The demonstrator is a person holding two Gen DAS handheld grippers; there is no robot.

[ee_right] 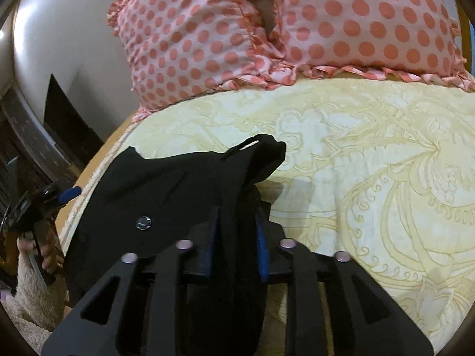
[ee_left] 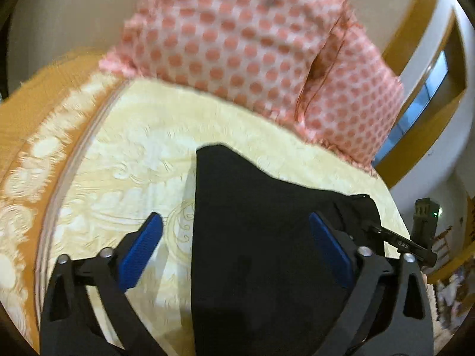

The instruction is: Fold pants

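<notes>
Black pants lie on a cream patterned bedspread. My left gripper is open, its blue pads spread wide over the pants' edge, holding nothing. My right gripper is shut on a bunched fold of the pants near the waistband, where a metal button shows. The pinched cloth rises a little from the bed. The right gripper also shows at the right edge of the left wrist view, and the left gripper at the left edge of the right wrist view.
Two pink polka-dot pillows lie at the head of the bed, beyond the pants. The bed's orange border runs along the left. A white wall and dark furniture stand past the bed edge.
</notes>
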